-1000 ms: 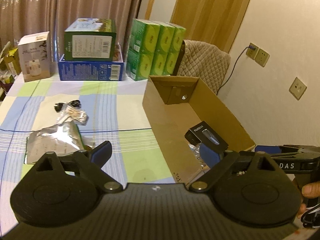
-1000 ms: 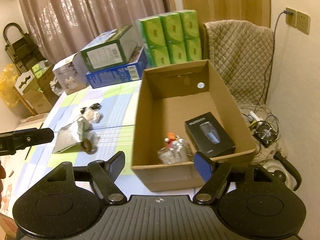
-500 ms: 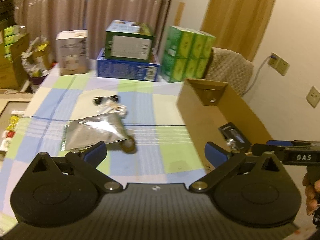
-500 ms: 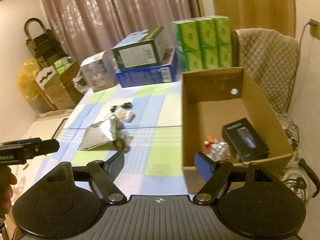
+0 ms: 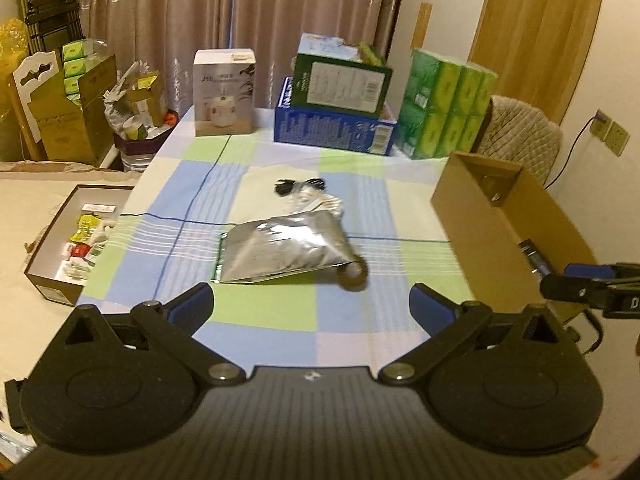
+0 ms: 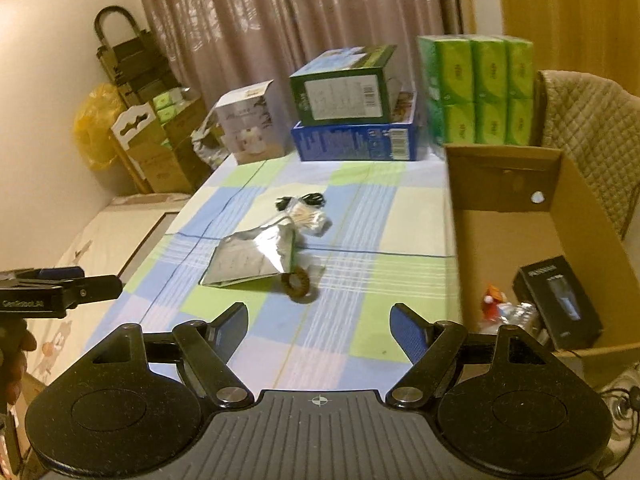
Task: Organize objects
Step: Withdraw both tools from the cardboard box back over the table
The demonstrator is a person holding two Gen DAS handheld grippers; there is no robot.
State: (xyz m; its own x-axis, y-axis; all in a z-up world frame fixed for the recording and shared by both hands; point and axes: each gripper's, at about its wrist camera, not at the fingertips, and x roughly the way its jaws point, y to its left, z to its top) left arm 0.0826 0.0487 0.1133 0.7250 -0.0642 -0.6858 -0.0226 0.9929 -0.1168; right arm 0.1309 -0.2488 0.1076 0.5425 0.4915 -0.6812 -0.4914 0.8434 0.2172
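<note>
A silver foil pouch (image 5: 280, 250) (image 6: 256, 256) lies mid-table on the checked cloth, with a brown ring-shaped hair tie (image 5: 352, 274) (image 6: 297, 283) at its near right corner. Behind it sit a clear bag of cotton swabs (image 6: 310, 218) and black hair ties (image 5: 298, 186). My left gripper (image 5: 311, 308) is open and empty, just short of the pouch. My right gripper (image 6: 319, 322) is open and empty, near the brown ring. The cardboard box (image 6: 520, 184) (image 5: 480, 216) on the right holds a black product box (image 6: 558, 300) and small items (image 6: 504, 308).
Along the table's far edge stand a white box (image 5: 223, 92), a green box on a blue one (image 5: 340, 84), and green tissue packs (image 5: 448, 104). An open shoebox of small items (image 5: 60, 236) lies left of the table. A quilted chair (image 6: 592, 120) stands behind the cardboard box.
Both grippers have swung left, away from the cardboard box toward the middle of the table. The pouch and brown ring now lie ahead of both. The left jaws have widened slightly.
</note>
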